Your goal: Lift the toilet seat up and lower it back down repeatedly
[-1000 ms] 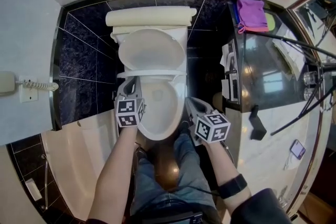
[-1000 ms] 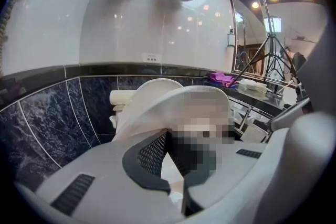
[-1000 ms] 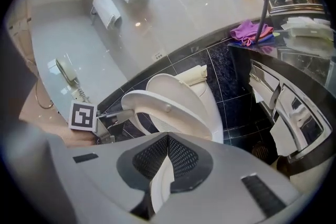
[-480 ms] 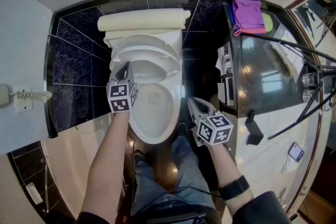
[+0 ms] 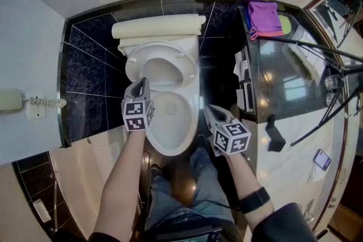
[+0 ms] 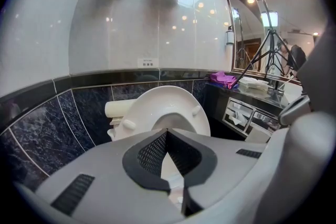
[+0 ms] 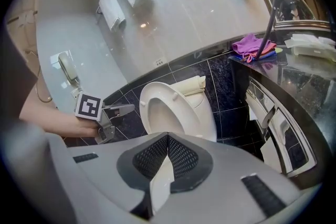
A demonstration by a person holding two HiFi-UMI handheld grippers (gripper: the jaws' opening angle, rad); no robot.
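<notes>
The white toilet seat (image 5: 161,49) stands tilted up over the bowl (image 5: 170,141), in front of the cream tank (image 5: 159,27). Its underside with the bumpers faces the left gripper view (image 6: 157,105). My left gripper (image 5: 140,83) is shut, with its tip at the seat's front left rim; I cannot tell whether it touches. The right gripper view shows that gripper (image 7: 128,109) just left of the seat (image 7: 173,93). My right gripper (image 5: 209,110) hangs shut and empty beside the bowl's right side, apart from the seat. Nothing sits between either pair of pads (image 6: 149,152) (image 7: 181,157).
A dark counter (image 5: 283,82) runs along the right, with a purple cloth (image 5: 265,15) and tripod legs (image 5: 317,45) over it. A wall phone (image 5: 11,100) hangs at the left. The person's jeans-clad legs (image 5: 187,190) stand right before the bowl.
The left gripper has shifted a little along the seat's front left rim, and the seat's ring shows more openly. The right gripper has hardly moved.
</notes>
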